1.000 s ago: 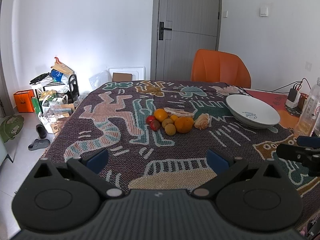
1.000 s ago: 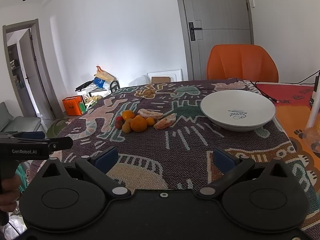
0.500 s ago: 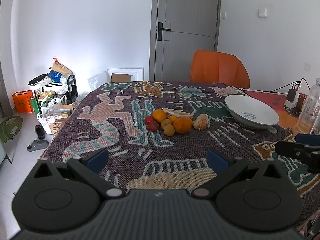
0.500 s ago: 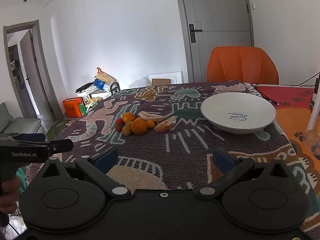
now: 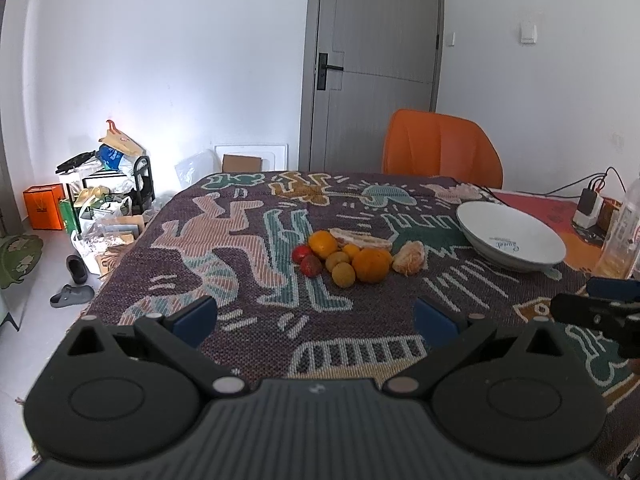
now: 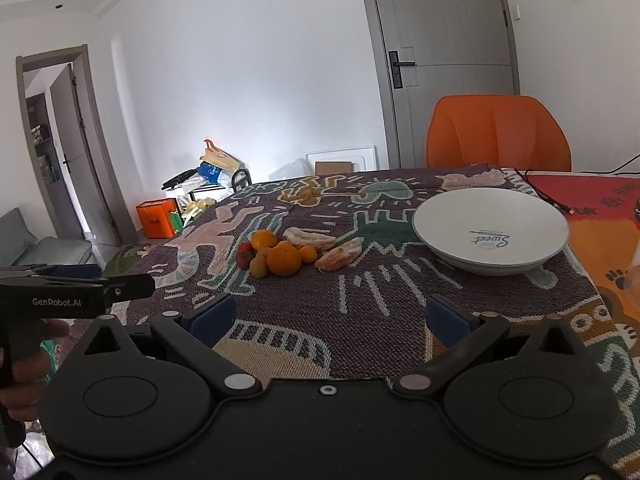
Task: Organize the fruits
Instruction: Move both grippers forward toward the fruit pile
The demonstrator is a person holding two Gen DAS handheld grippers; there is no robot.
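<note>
A heap of fruit (image 5: 344,258) lies mid-table on the patterned cloth: a large orange (image 5: 372,265), smaller oranges, two red fruits (image 5: 306,259) and peeled pieces (image 5: 409,262). It also shows in the right wrist view (image 6: 284,258). A white bowl (image 5: 512,242) (image 6: 490,230) stands empty to the right of the heap. My left gripper (image 5: 316,318) is open and empty, over the near part of the table. My right gripper (image 6: 332,316) is open and empty, also short of the fruit.
An orange chair (image 5: 442,150) stands at the table's far side. A clear bottle (image 5: 622,232) and a charger with cables (image 5: 588,206) are at the right edge. Cluttered shelves and shoes (image 5: 76,276) sit on the floor at left.
Both grippers have risen and drawn back slightly; the fruit and bowl look a little farther off. Nothing on the table has moved.
</note>
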